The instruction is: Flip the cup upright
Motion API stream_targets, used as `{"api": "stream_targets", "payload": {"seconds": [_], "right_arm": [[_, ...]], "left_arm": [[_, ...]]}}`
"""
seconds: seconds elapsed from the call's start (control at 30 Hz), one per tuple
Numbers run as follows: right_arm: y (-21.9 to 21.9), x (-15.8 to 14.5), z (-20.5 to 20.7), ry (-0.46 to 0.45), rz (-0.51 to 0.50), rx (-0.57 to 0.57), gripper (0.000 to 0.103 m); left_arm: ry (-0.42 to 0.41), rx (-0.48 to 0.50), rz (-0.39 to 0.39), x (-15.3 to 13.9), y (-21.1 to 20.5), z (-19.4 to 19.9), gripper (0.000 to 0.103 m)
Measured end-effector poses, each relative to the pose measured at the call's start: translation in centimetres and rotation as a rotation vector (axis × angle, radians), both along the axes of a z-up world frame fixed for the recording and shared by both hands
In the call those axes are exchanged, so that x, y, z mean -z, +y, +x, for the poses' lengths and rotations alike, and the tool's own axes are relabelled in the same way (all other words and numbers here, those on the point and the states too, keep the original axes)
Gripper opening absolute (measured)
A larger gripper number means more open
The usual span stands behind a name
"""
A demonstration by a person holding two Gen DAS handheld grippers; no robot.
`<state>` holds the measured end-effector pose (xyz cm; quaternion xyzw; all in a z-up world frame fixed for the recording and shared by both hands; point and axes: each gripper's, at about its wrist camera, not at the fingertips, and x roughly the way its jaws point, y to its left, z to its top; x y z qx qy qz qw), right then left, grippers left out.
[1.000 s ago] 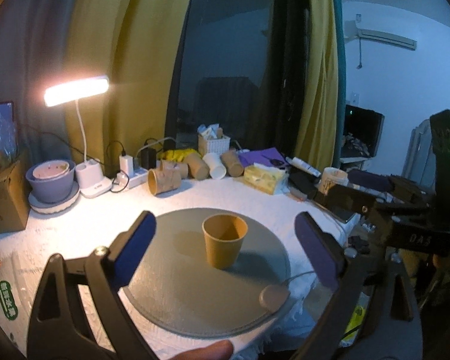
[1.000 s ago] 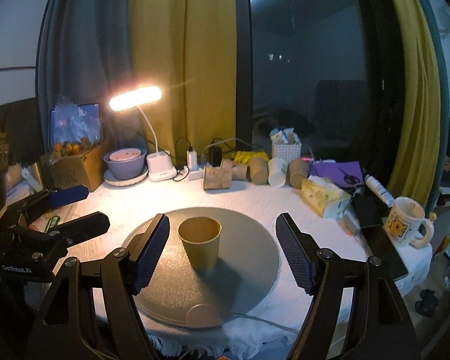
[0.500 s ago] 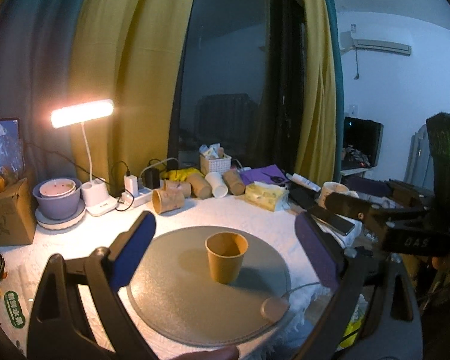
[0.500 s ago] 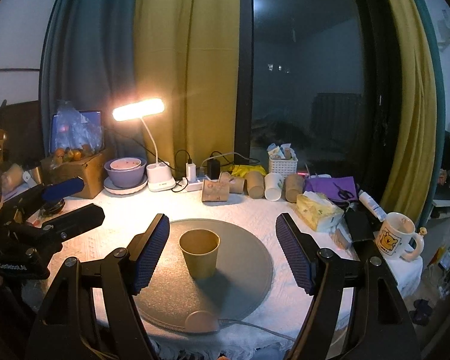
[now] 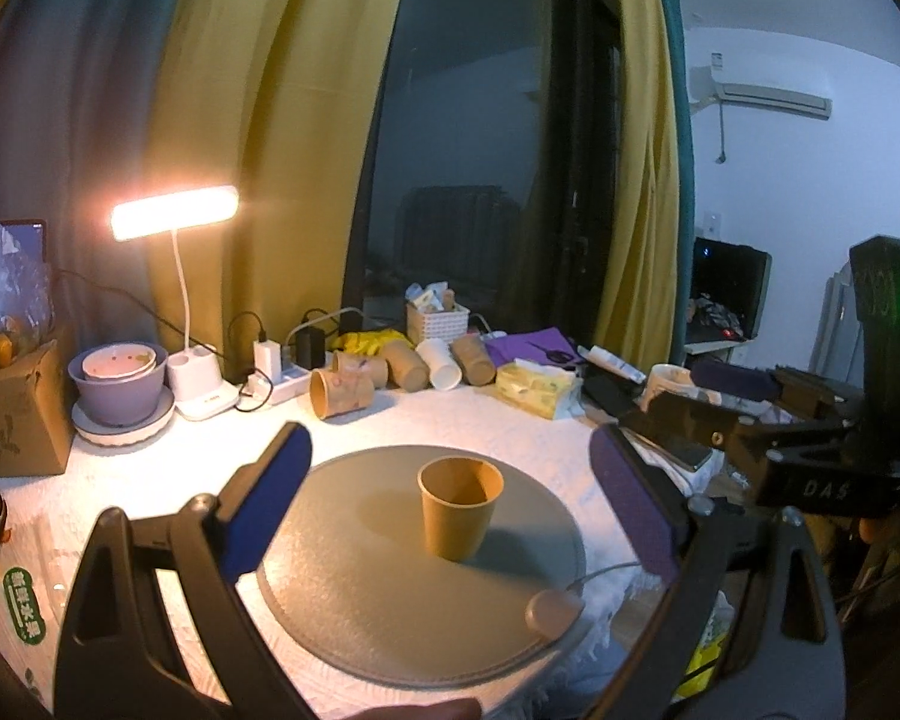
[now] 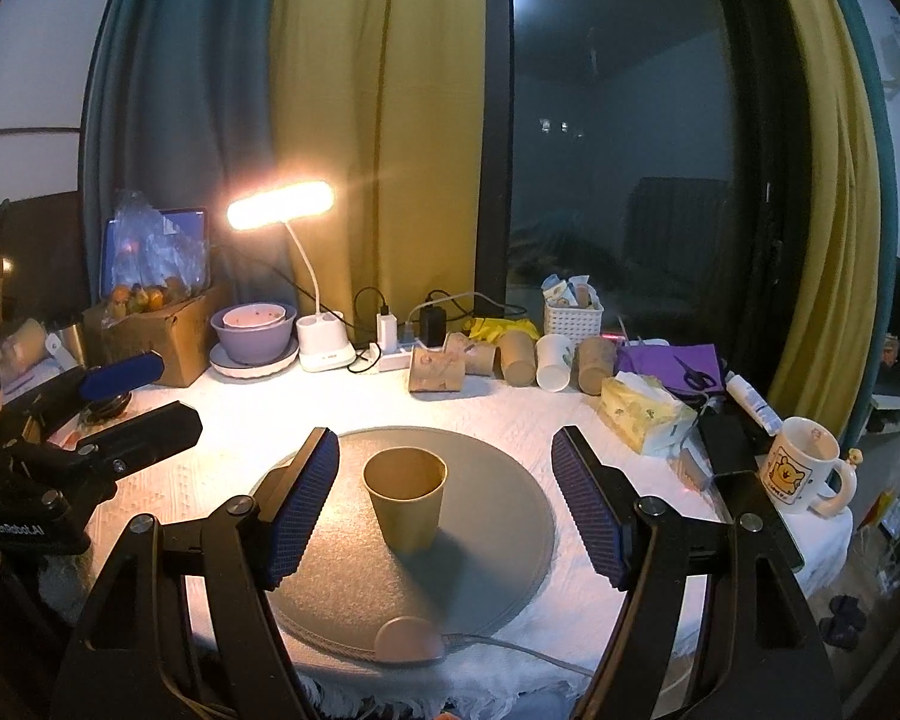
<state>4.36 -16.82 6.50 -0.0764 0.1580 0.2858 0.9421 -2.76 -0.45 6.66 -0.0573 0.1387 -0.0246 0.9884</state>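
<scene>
Left wrist view shows the small brown paper cup (image 5: 459, 507) standing upright, mouth up, on the round grey mat (image 5: 354, 600) on the white-covered worktop (image 5: 150, 474). The left claw (image 5: 450, 510) is wide open and holds nothing. The right claw (image 6: 444, 504) is wide open too, with the cup between its blue pads (image 6: 303, 501), not touching them.

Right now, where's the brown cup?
In both wrist views the brown cup stands upright near the middle of the round grey mat, ahead of the open right gripper and touched by neither gripper.
</scene>
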Motion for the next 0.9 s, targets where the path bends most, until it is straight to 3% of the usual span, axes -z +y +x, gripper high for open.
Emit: {"api": "stream_targets", "payload": {"seconds": [0.9], "right_arm": [[0.21, 0.61, 0.42, 0.015, -0.008, 0.006, 0.076]], "left_arm": [[0.003, -0.003, -0.002, 0.36, 0.08, -0.08, 0.095]]}}
